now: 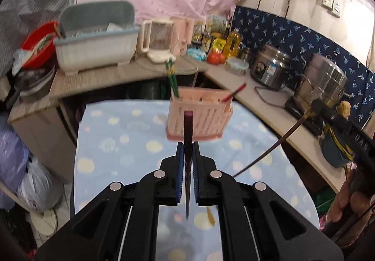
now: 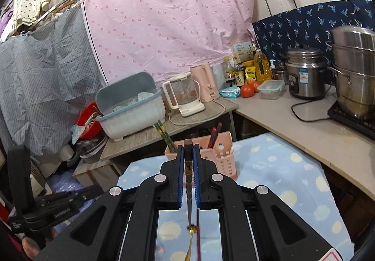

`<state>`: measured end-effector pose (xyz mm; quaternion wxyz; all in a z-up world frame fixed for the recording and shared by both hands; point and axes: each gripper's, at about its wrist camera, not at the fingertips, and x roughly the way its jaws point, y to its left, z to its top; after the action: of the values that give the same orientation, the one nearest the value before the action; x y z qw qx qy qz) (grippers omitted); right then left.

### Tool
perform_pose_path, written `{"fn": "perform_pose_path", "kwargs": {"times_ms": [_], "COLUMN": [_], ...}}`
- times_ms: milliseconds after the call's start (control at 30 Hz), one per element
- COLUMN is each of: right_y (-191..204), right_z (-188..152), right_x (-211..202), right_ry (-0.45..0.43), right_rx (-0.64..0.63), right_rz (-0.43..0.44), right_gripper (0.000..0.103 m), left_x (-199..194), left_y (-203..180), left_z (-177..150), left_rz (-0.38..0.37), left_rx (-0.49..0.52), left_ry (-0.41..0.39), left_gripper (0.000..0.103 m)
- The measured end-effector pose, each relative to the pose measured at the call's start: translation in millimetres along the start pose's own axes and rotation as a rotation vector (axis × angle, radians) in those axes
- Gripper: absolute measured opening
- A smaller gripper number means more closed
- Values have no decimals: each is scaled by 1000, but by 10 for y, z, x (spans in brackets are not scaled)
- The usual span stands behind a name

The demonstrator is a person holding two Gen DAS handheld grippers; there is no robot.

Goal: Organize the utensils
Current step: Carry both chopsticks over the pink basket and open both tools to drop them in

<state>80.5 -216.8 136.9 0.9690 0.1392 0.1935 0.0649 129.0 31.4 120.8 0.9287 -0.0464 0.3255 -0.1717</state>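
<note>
In the left wrist view my left gripper (image 1: 188, 146) is shut on a dark maroon chopstick (image 1: 188, 127) that stands nearly upright between the blue pads, above the table. Just beyond it stands the pink utensil holder (image 1: 199, 118), with green chopsticks (image 1: 172, 76) and a red chopstick (image 1: 234, 93) in it. My right gripper (image 2: 188, 148) is shut on a dark chopstick with a gold band (image 2: 188, 163), short of the same holder (image 2: 222, 160). From the left wrist view the right gripper (image 1: 321, 107) shows at the right with its chopstick (image 1: 269, 151) slanting down.
A gold spoon (image 2: 191, 237) and a thin purple stick (image 2: 198, 235) lie on the blue dotted tablecloth (image 2: 281, 179). Behind are a counter (image 2: 293, 120) with a dish rack (image 2: 131, 106), kettles, bottles, tomatoes, a rice cooker (image 2: 304, 76) and steel pots (image 2: 354, 73). A hand shows at the right edge.
</note>
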Motion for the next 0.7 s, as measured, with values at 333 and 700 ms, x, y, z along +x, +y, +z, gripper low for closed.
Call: {"fn": "perform_pose_path", "kwargs": {"times_ms": [333,700], "right_y": [2,-74], "right_z": [840,1286], "right_x": [495,1213], "right_ry": [-111,-145], "right_rx": [-2,16], "right_rz": [-2,-45], "right_gripper": [8,8], "left_x": [102,620], "left_y": [-217,-174], "left_z": [1184,1787], "left_rz": [-9,24], "left_rx": [17,-6], "left_ry": [-194,-274], "left_gripper": [7,7]}}
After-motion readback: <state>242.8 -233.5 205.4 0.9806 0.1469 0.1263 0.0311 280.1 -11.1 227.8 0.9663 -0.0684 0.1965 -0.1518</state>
